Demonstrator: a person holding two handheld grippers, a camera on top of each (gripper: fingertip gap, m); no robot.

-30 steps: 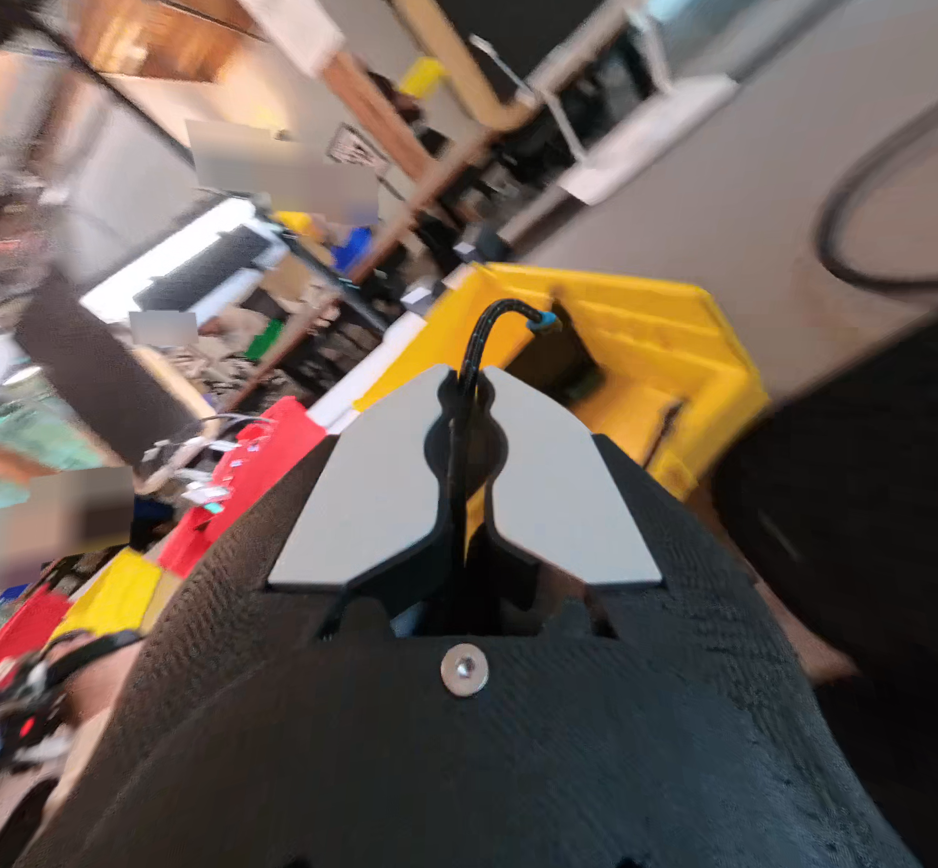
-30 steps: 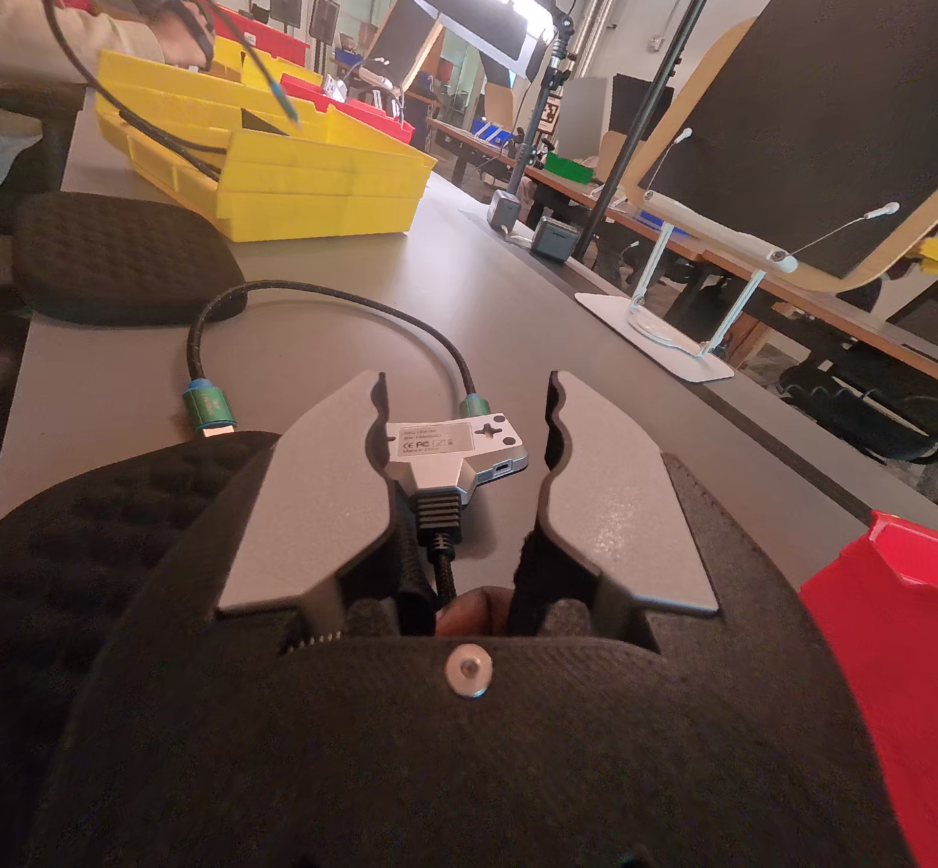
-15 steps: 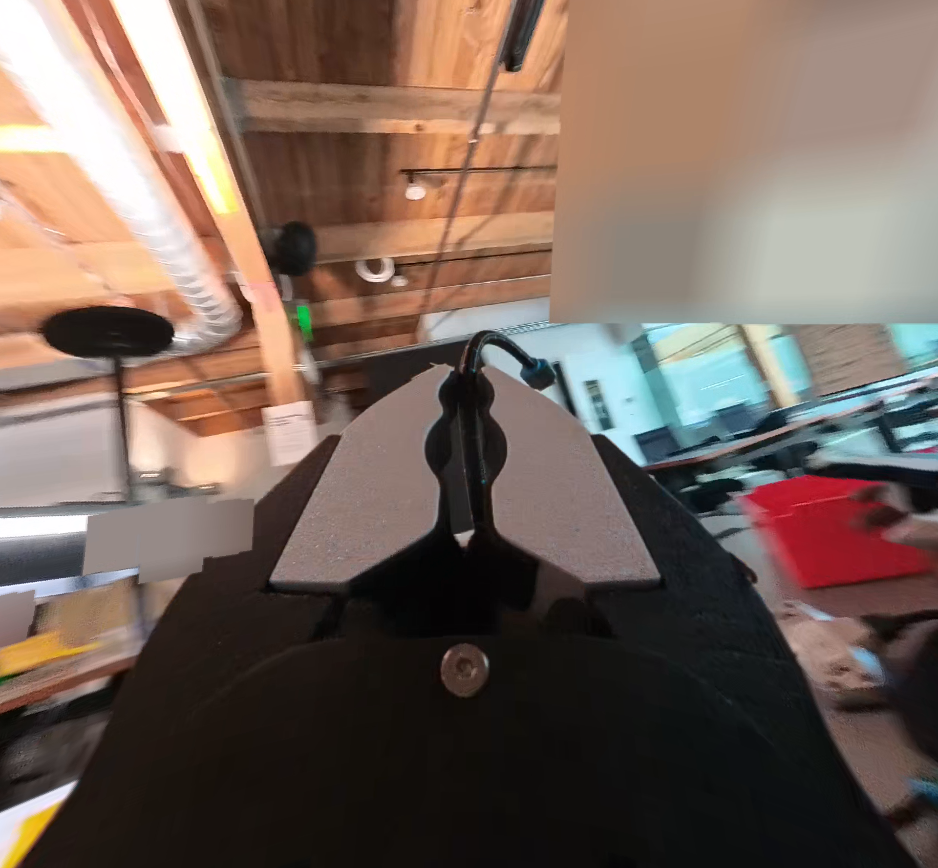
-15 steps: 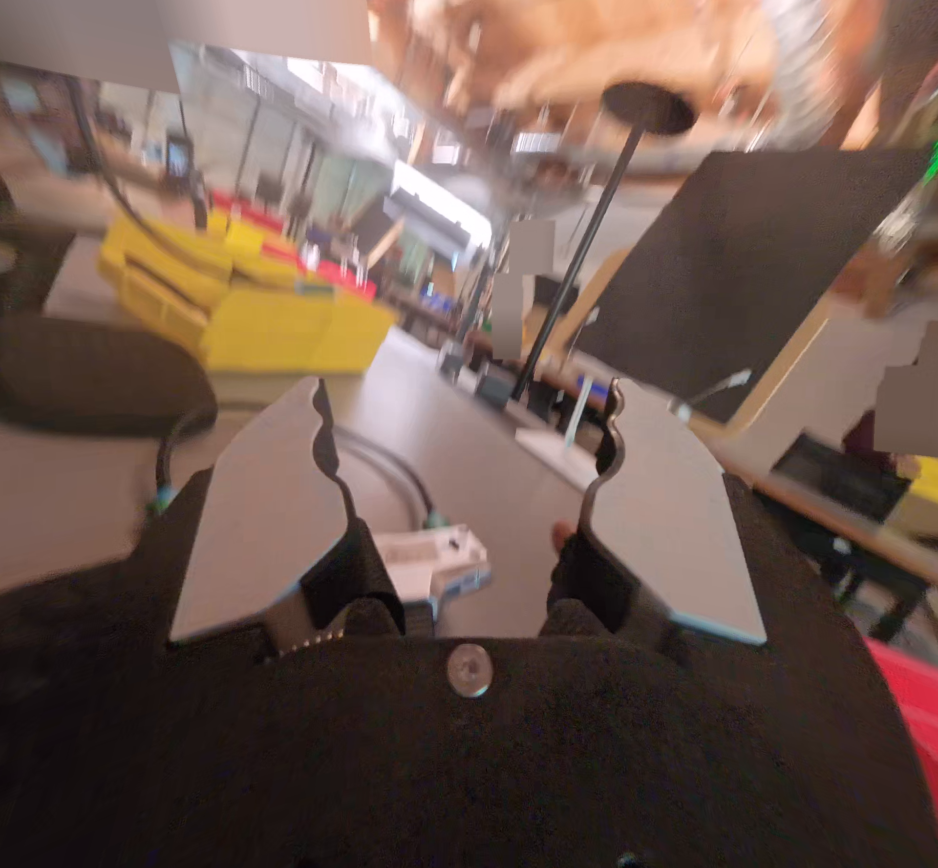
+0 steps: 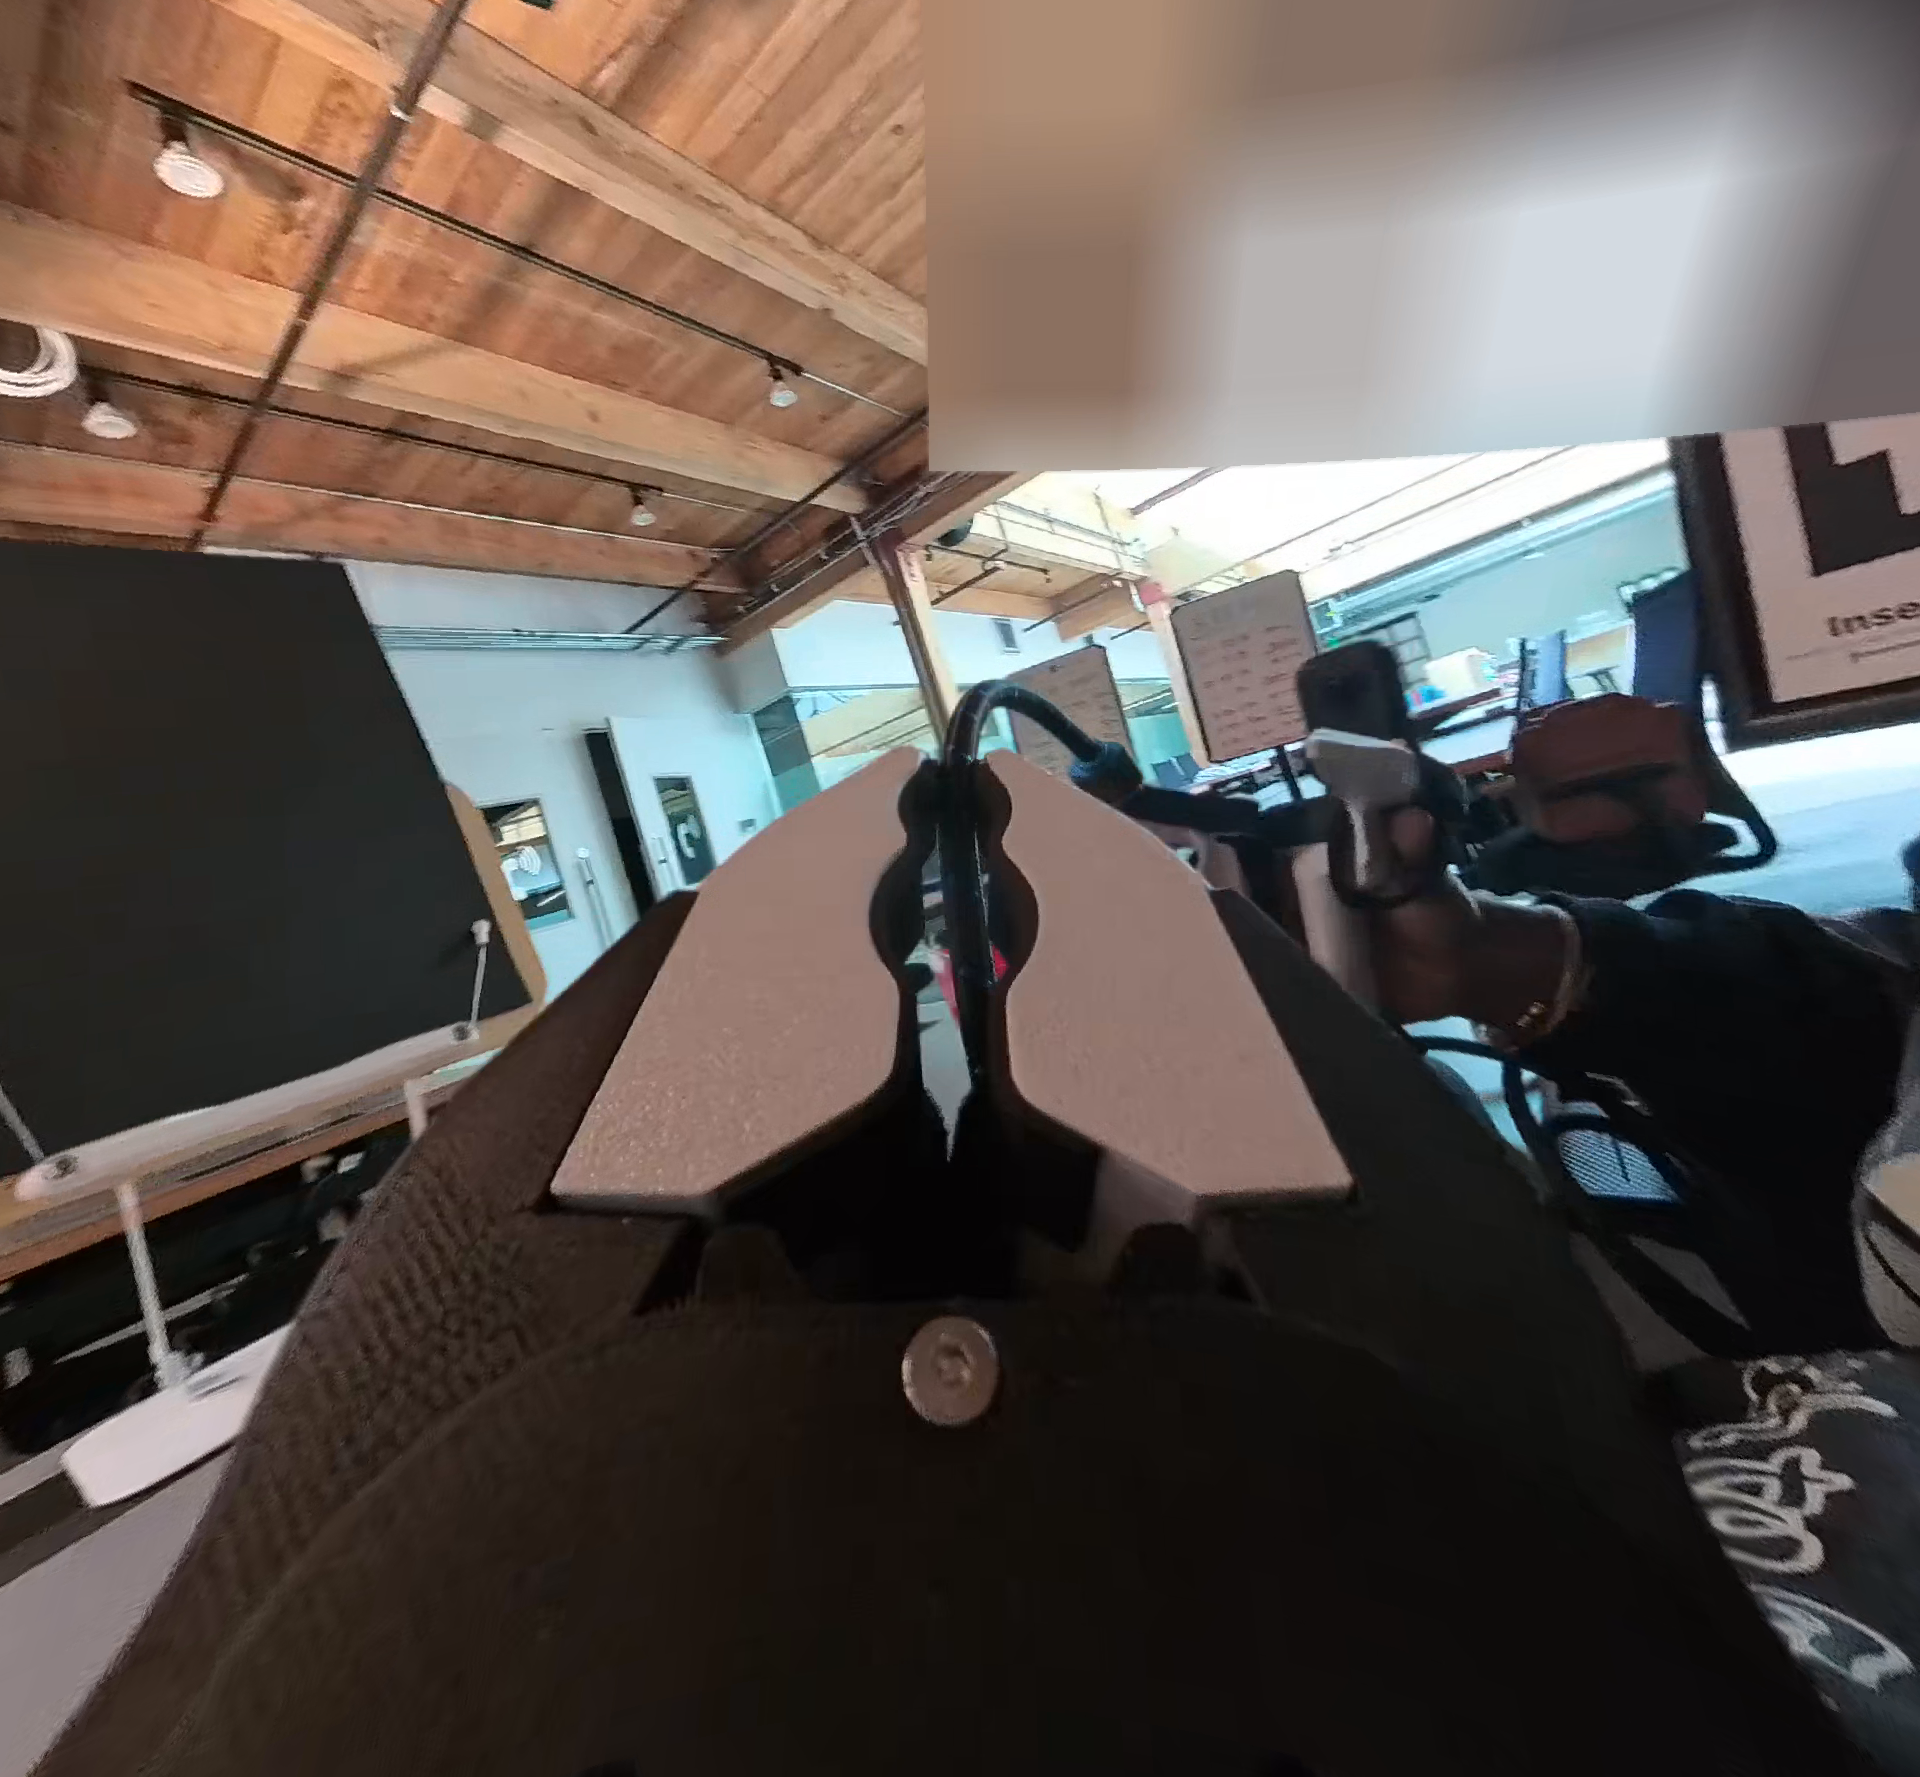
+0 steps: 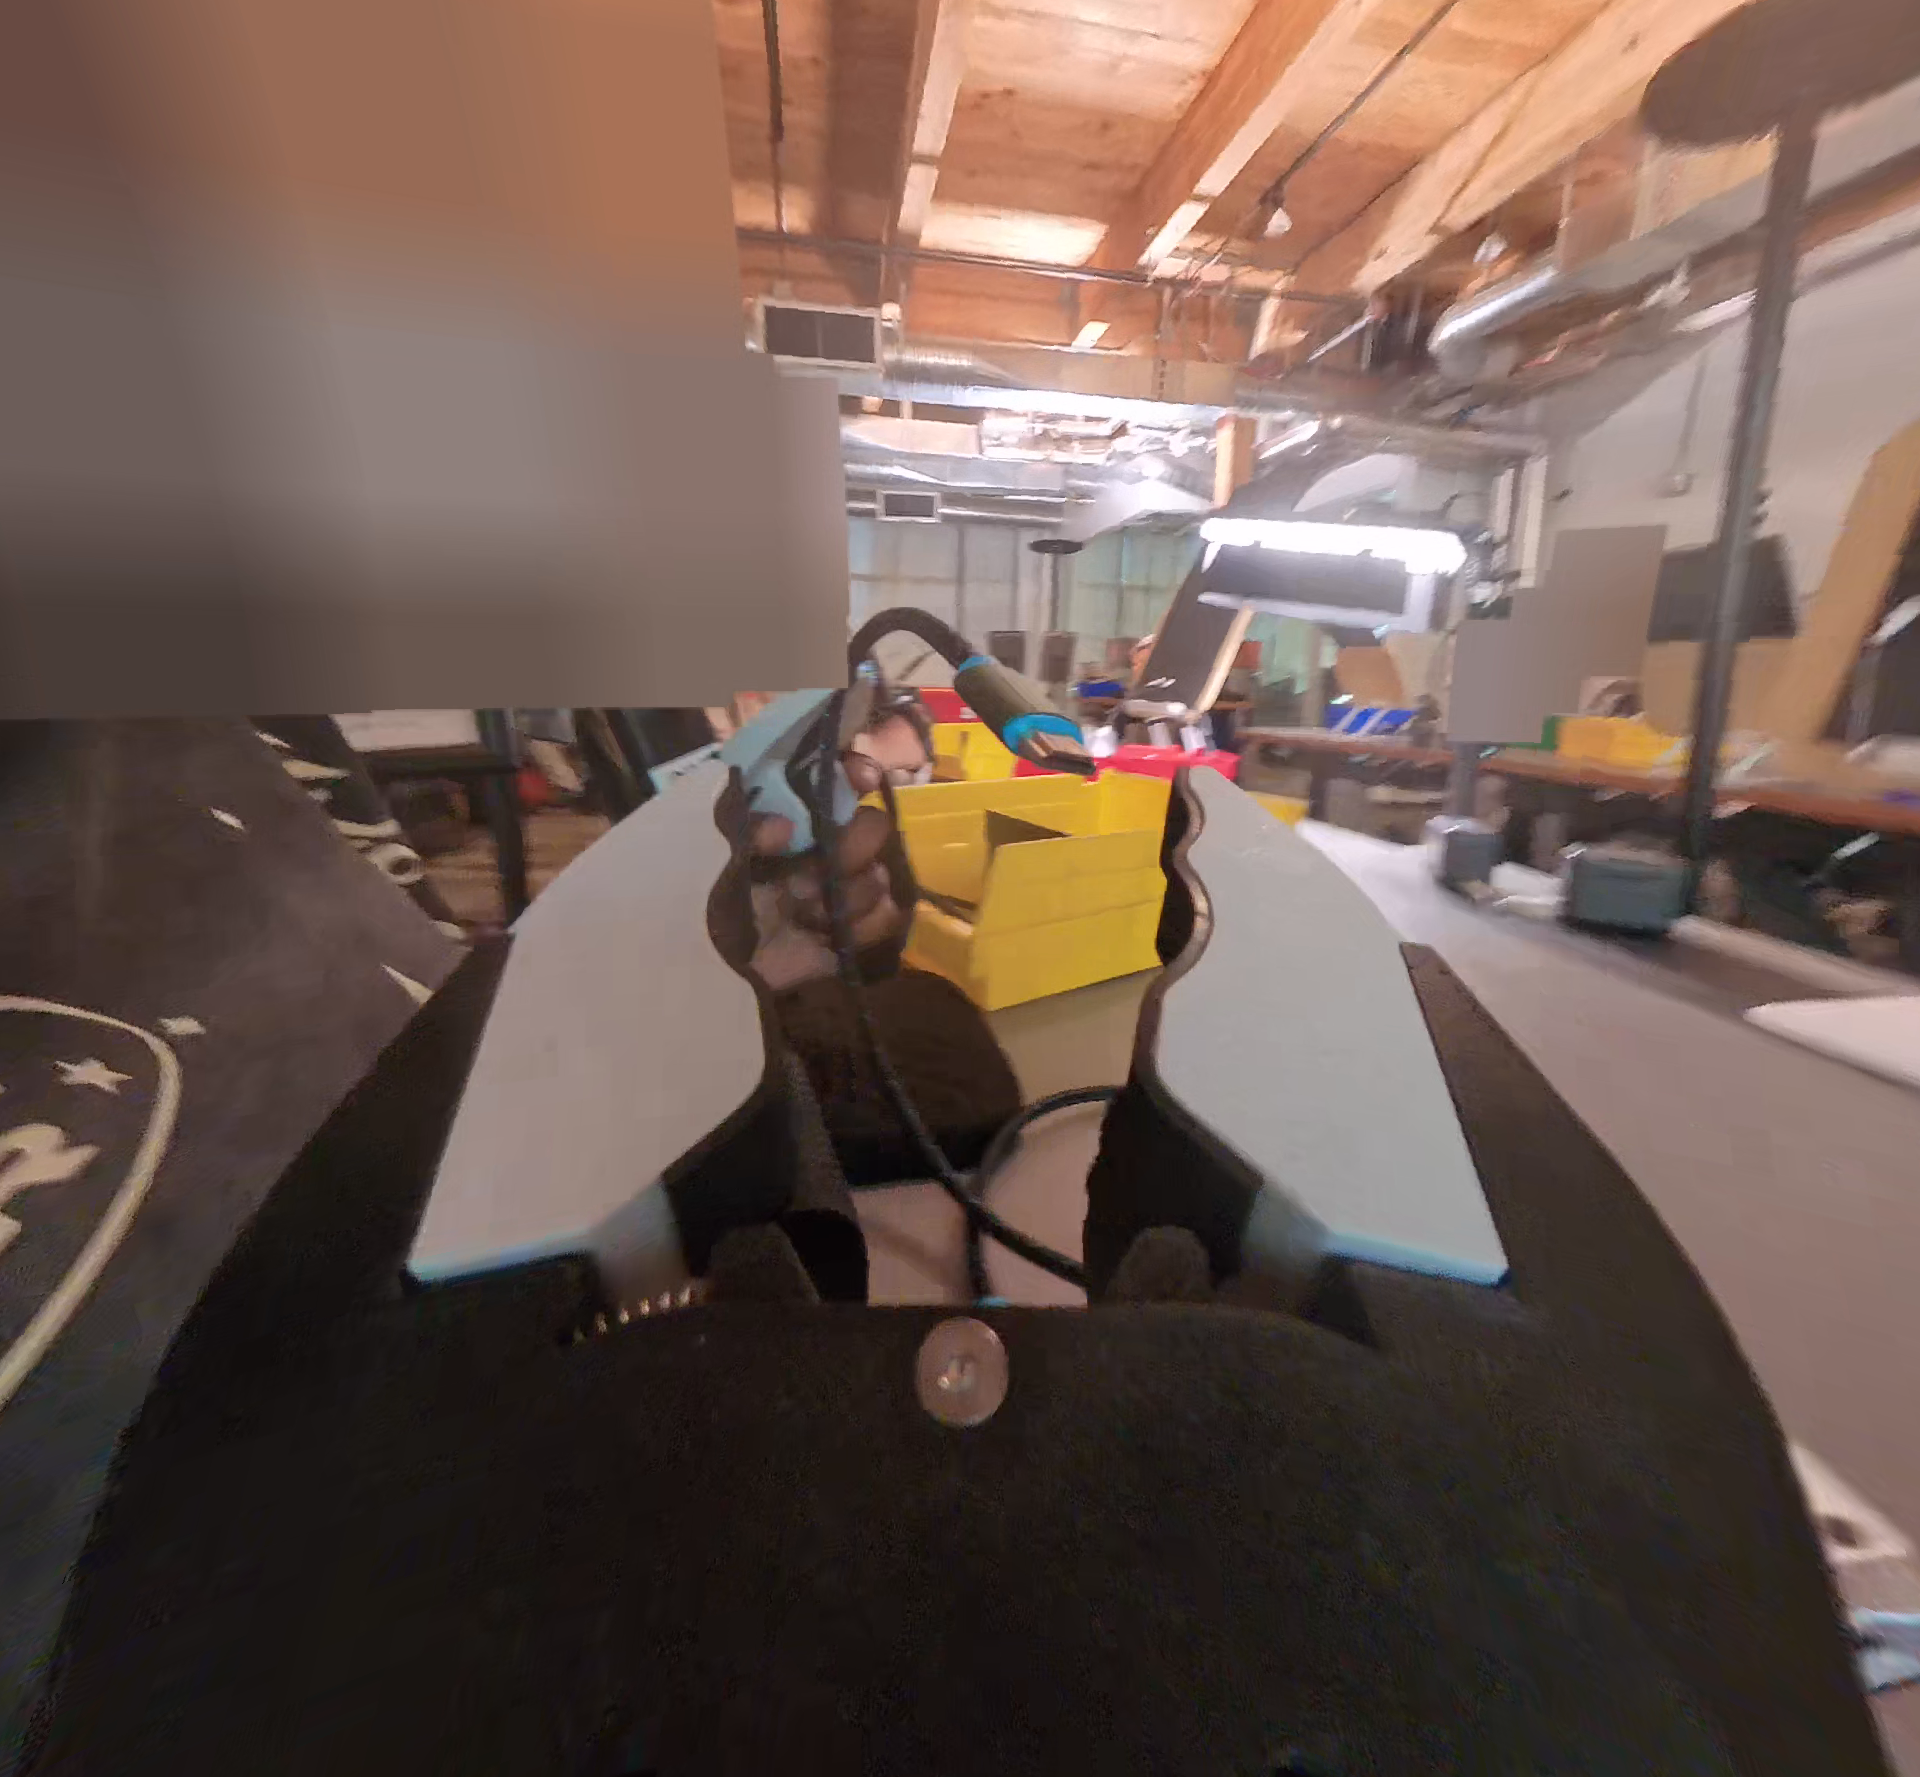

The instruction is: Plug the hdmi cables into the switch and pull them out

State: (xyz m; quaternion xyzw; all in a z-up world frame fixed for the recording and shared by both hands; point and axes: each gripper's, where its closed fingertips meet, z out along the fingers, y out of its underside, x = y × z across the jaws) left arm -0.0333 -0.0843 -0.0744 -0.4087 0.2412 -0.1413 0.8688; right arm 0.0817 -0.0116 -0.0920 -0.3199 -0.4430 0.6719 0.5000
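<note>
Left wrist view: my left claw (image 5: 961, 771) is clamped on the black HDMI cable (image 5: 971, 906), its plug (image 5: 1107, 771) curling toward 2 o'clock. Right wrist view: my right claw (image 6: 956, 792) gapes empty; the plug (image 6: 1023, 719) hangs at 12 o'clock, pointing toward 4 o'clock. I see no switch.

Behind the closed fingers (image 5: 790, 989) of the left gripper (image 5: 961, 777), the black cable (image 5: 971, 896) drops out of sight into the housing, and its plug is hidden in the left wrist view. The switch shows in neither view. In the right wrist view the other gripper (image 6: 805, 766) is partly covered by a finger plate, and the yellow bin (image 6: 1039, 886) behind it is partly screened. The grey surface (image 6: 1662, 1156) runs off the right edge. The far benches are too blurred to read.
</note>
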